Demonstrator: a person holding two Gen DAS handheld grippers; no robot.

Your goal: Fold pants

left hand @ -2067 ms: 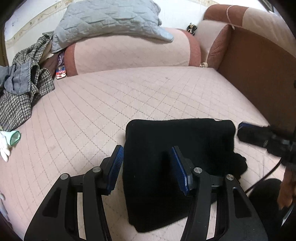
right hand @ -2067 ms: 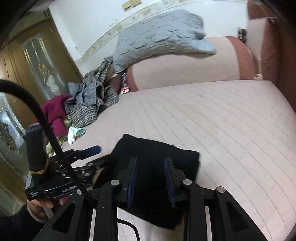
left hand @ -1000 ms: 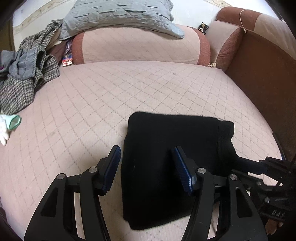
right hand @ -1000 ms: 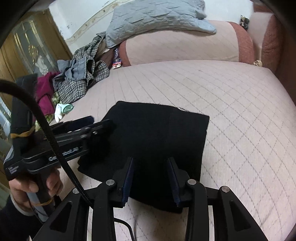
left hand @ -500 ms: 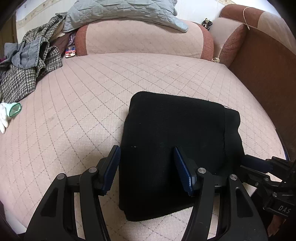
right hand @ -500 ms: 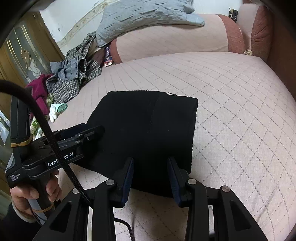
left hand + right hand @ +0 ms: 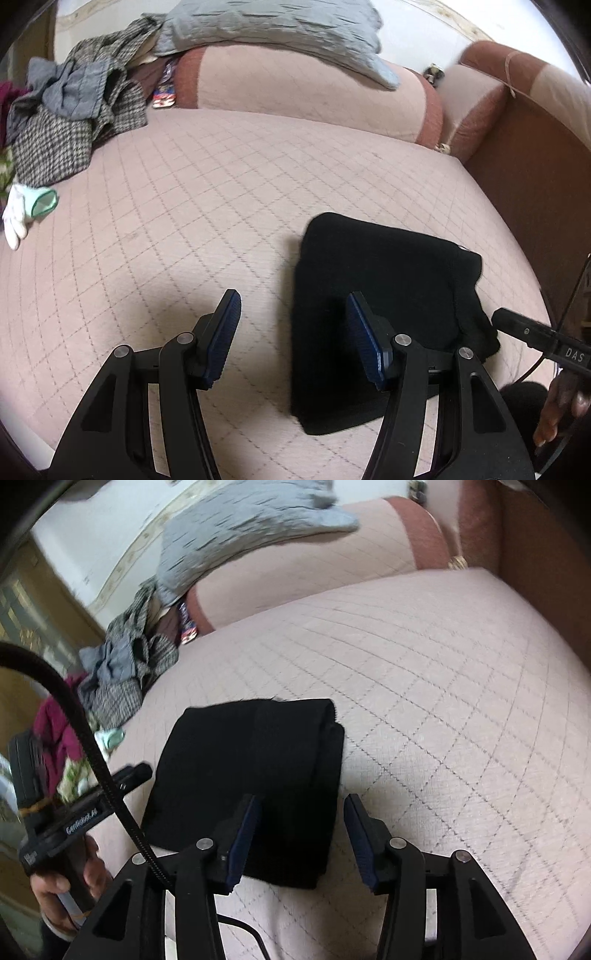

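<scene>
The black pants (image 7: pixel 384 295) lie folded into a compact block on the pink quilted bed (image 7: pixel 184 206), right of centre in the left wrist view and left of centre in the right wrist view. The left tool (image 7: pixel 291 332) has its blue pads wide apart, gripping nothing; its right pad sits over the pants' left edge. The right tool (image 7: pixel 301 834) is also spread apart and empty, straddling the pants' right edge. A heap of clothes (image 7: pixel 70 110) sits at the upper left, a grey pillow (image 7: pixel 280 26) along the top.
</scene>
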